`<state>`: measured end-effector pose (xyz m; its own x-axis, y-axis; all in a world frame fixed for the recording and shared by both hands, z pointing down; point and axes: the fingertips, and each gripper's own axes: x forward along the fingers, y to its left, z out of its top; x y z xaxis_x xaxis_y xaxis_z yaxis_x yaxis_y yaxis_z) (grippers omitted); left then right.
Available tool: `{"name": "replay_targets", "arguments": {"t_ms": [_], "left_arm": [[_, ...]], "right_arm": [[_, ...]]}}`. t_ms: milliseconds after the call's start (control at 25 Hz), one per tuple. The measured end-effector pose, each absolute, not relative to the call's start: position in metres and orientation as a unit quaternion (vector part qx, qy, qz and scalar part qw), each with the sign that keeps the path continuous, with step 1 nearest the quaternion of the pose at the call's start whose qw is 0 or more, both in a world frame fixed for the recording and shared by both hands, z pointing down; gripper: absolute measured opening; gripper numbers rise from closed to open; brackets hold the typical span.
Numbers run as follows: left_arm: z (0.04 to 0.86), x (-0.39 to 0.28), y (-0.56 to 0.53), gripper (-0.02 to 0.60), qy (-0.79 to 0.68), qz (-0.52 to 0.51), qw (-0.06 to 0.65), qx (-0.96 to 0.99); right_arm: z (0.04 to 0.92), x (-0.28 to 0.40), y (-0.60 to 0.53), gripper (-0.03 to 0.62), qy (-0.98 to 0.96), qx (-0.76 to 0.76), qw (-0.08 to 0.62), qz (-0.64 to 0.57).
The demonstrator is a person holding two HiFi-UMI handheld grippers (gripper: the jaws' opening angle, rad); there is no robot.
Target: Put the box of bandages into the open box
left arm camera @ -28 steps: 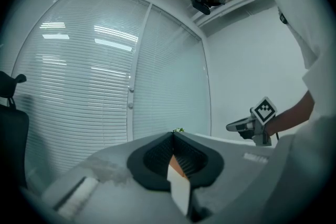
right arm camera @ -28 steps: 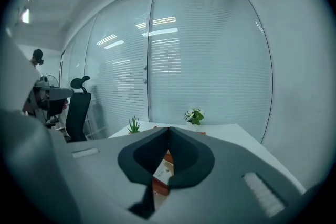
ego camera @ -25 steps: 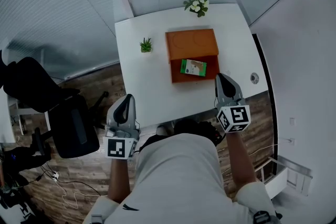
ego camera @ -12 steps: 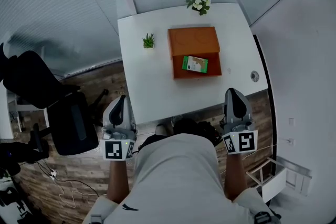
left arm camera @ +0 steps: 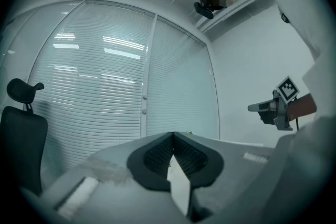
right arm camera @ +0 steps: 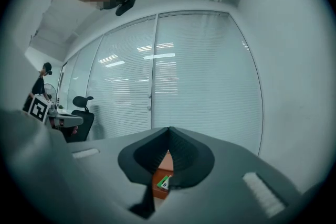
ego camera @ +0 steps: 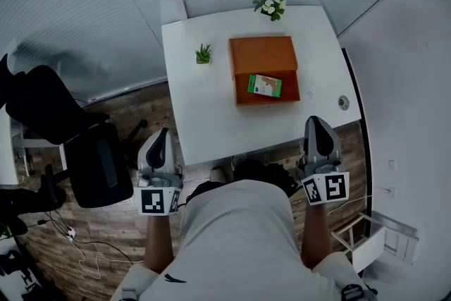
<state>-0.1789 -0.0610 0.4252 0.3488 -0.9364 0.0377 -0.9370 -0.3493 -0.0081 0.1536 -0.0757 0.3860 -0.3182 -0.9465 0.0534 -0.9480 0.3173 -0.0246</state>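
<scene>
An orange open box lies in the middle of the white table, its lid folded back on the far side. The green box of bandages rests inside it. Both grippers hang off the table's near edge, beside the person's body. My left gripper is shut and holds nothing; its pads meet at the tip in the left gripper view. My right gripper is shut and empty too; below its closed jaws the orange box and green box show far off.
A small green plant stands left of the orange box and a white-flowered plant at the table's far edge. A round grommet sits at the right edge. A black office chair stands left, on the wood floor.
My right gripper has drawn back from beside the orange box to below the table's near edge. The left gripper has sunk slightly. The green box lies still in the orange box.
</scene>
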Motion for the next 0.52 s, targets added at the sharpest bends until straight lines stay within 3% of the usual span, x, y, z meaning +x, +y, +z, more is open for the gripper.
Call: {"name": "replay_targets", "arguments": {"t_ms": [520], "left_arm": [[0.4247, -0.1818, -0.0671, 0.006, -0.566, 0.018, 0.006, 0.824]], "right_arm": [[0.3896, 0.1467, -0.0787, 0.0, -0.813, 0.581, 0.023, 0.029]]}}
